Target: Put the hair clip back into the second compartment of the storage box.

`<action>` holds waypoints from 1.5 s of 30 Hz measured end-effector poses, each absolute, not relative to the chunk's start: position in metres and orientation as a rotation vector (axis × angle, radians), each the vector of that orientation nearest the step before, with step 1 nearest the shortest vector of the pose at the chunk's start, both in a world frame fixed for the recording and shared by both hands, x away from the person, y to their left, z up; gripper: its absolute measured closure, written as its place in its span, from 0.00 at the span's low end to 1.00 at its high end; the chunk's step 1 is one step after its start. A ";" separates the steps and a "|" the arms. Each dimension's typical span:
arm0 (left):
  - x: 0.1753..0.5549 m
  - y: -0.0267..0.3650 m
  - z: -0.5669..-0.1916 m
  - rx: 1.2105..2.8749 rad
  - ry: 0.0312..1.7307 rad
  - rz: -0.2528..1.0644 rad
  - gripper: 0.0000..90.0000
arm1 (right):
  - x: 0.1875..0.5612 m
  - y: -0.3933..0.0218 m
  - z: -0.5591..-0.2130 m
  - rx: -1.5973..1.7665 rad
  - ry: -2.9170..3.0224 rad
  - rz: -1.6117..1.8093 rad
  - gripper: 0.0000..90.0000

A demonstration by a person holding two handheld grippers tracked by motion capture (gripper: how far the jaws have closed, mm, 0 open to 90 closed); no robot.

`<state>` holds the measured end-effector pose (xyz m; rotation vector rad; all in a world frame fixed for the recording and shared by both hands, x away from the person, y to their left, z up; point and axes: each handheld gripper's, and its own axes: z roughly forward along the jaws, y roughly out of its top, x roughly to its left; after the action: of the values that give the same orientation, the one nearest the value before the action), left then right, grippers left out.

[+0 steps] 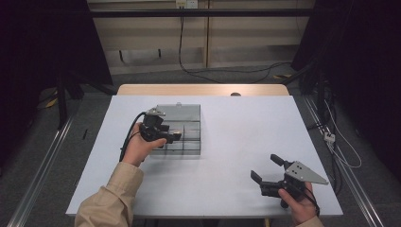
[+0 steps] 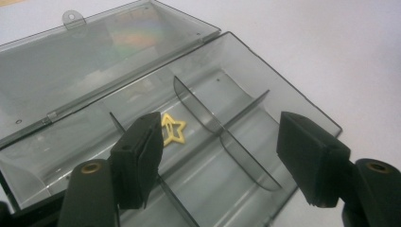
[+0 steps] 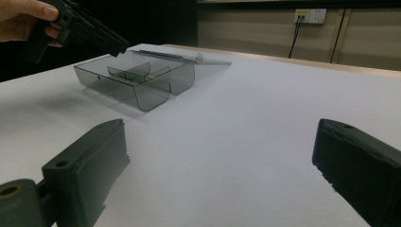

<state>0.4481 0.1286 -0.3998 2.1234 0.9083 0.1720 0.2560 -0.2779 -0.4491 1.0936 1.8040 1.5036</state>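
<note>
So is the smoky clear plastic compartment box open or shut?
Open: the smoky clear plastic compartment box has its lid folded back flat, dividers exposed, a yellow star-shaped clip inside.

In the left gripper view the left jaw covers one point of the star clip [image 2: 174, 130], and the box [image 2: 265, 71] runs off the near and left edges. In the high view the left gripper [image 1: 166, 134] hides the box's near-left compartments.
</note>
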 end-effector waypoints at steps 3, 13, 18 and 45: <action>0.443 0.132 -0.398 2.136 0.914 0.184 0.30 | 0.256 -0.277 -0.449 1.087 1.807 1.503 0.04; 0.423 0.144 -0.393 2.130 0.871 0.165 0.20 | 0.257 -0.275 -0.449 1.088 1.814 1.502 0.04; 0.414 0.153 -0.393 2.112 0.867 0.168 0.16 | 0.257 -0.275 -0.449 1.085 1.816 1.503 0.04; 0.386 0.182 -0.399 2.074 0.867 0.200 0.15 | 0.258 -0.272 -0.449 1.082 1.823 1.503 0.04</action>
<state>0.3861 0.1822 -0.3992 2.0739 0.8667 0.1996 0.2576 -0.2723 -0.4491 1.0825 1.8234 1.5028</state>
